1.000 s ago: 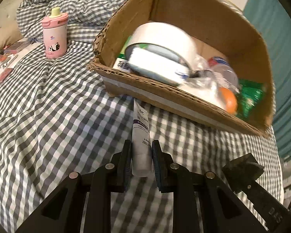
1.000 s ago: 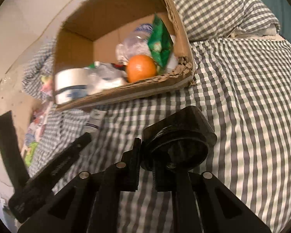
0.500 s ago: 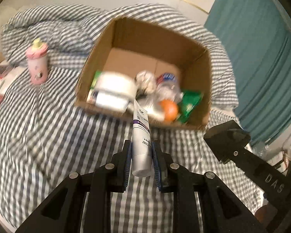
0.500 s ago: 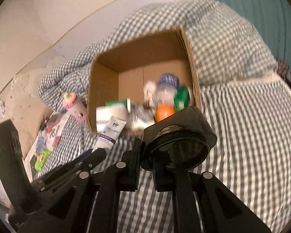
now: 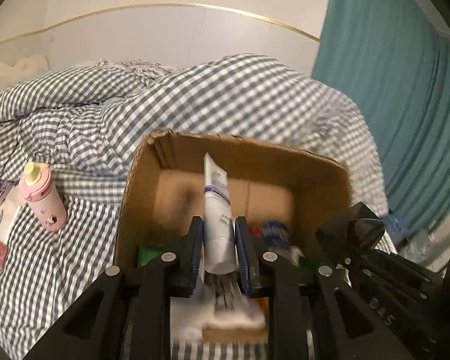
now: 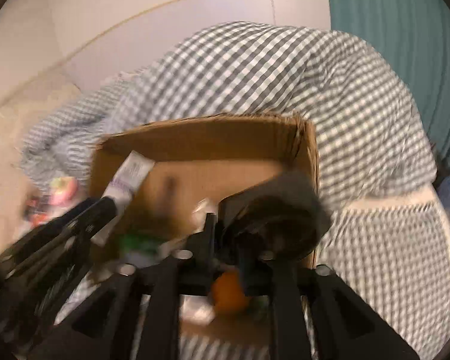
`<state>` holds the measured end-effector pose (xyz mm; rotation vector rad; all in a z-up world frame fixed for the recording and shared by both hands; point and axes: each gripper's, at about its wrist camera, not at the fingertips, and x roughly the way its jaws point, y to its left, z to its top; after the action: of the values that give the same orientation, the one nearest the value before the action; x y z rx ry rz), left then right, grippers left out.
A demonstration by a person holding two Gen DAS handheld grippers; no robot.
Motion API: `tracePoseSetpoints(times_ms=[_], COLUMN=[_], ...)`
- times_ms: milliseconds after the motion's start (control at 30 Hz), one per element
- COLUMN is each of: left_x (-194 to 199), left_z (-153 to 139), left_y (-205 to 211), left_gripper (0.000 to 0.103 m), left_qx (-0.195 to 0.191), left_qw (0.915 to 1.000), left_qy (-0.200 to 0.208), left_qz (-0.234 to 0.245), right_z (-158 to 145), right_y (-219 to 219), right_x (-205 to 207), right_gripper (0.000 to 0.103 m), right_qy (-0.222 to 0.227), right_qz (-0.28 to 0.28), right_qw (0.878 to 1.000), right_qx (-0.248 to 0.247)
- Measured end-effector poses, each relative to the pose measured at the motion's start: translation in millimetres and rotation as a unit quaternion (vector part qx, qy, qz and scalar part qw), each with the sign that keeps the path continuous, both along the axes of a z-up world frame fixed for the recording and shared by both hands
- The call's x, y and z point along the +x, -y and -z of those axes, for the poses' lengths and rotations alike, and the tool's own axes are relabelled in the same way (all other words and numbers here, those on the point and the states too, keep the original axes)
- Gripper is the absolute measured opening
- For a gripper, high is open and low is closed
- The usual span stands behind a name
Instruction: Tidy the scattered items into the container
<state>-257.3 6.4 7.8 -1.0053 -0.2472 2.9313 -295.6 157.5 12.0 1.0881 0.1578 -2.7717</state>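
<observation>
White tube [image 5: 217,210] between left claw [image 5: 216,247] fingers.

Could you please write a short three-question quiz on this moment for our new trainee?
1. True or false: the left gripper holds a white tube over the cardboard box.
2. What stands on the checked bedding left of the box: A) pink bottle, B) mug, C) shoe?
3. What colour is the round fruit in the box, seen in the right wrist view?

Key: 1 true. 2 A, the pink bottle. 3 orange.
</observation>
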Motion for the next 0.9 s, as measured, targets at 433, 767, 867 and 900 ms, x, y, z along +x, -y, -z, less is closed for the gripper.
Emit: tracePoseSetpoints(times_ms=[433, 767, 867, 900], left_x=[46, 148, 175, 182], left_z=[10, -20, -9, -4], left_y=[20, 7, 4, 2], left_gripper=[0.103, 0.103, 0.103, 0.103], left_qx=[-0.062, -0.072, -0.071, -0.076], left_qw=[0.9972, 0.9964, 0.9966, 0.9963], left_qy=[0.001, -0.031, -0.034, -0.032], left_qz=[-0.042, -0.031, -0.026, -0.024], right_z=[-45, -59, -43, -36], right_y=[-25, -35, -41, -43], right_x=[101, 221, 246, 253], right_gripper=[0.079, 0.083, 0.083, 0.083], right_qy=[-0.074, -0.096, -0.091, -0.088], right_qz=[0.026, 0.037, 0.038, 0.040], right_qw=[0.997, 0.994, 0.994, 0.994], right_qx=[-0.001, -0.038, -0.048, -0.049])
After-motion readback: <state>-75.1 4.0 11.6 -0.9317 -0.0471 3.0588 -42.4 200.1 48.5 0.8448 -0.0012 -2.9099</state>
